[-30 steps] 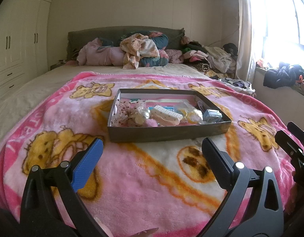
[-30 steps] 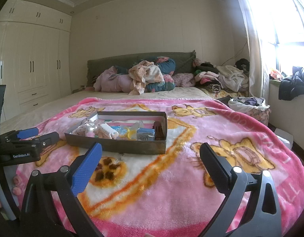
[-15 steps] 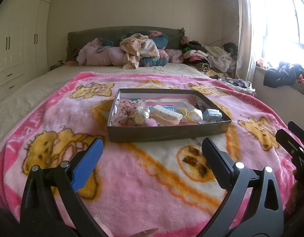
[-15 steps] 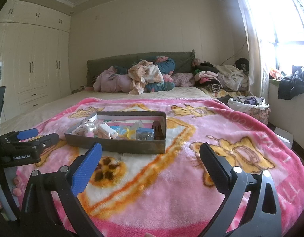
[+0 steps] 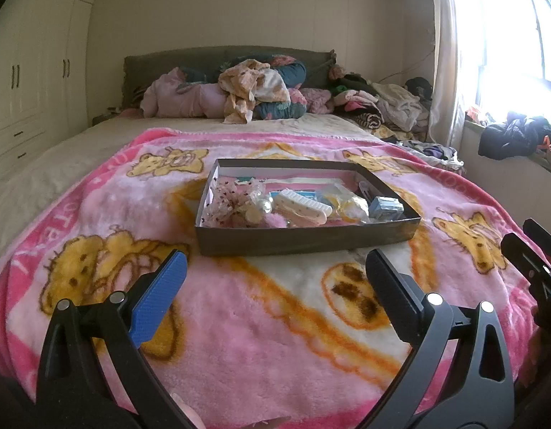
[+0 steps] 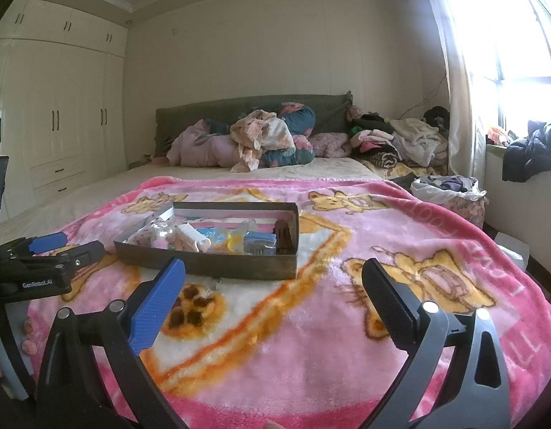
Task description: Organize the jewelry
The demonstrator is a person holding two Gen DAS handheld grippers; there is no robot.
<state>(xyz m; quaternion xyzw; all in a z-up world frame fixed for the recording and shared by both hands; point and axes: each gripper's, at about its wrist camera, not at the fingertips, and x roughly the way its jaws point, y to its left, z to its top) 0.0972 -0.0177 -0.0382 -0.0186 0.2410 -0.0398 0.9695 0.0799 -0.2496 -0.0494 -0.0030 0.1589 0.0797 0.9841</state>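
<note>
Box: shallow dark cardboard box (image 5: 304, 239), open-topped, lying flat on the blanket in mid-bed, ahead of both grippers.
Contents: a speckled sheer bow (image 5: 227, 202) at the left end; a white-and-pink comb-like piece (image 5: 300, 209) in the middle; a yellow item (image 5: 350, 205); a small blue packet (image 5: 386, 209) at the right end; a dark brown clip (image 6: 283, 237) upright against the right wall. Finer pieces too small to tell.
Left gripper (image 5: 275, 287): fingers spread wide, nothing between them, low over the blanket, short of the box.
Right gripper (image 6: 271, 286): fingers likewise wide apart and empty, near the box's right corner.
Surface: pink fleece blanket (image 5: 261, 329) with yellow bear prints, spread over a beige bedsheet (image 5: 35, 175).
Bedhead: grey-green headboard (image 6: 211, 116); heaped bedding and clothes (image 6: 261, 143) against it.
Room: cream built-in wardrobe (image 6: 53, 114) on the left; bright window (image 6: 518, 35) on the right, curtained, with dark clothing (image 6: 532, 150) on the sill.
</note>
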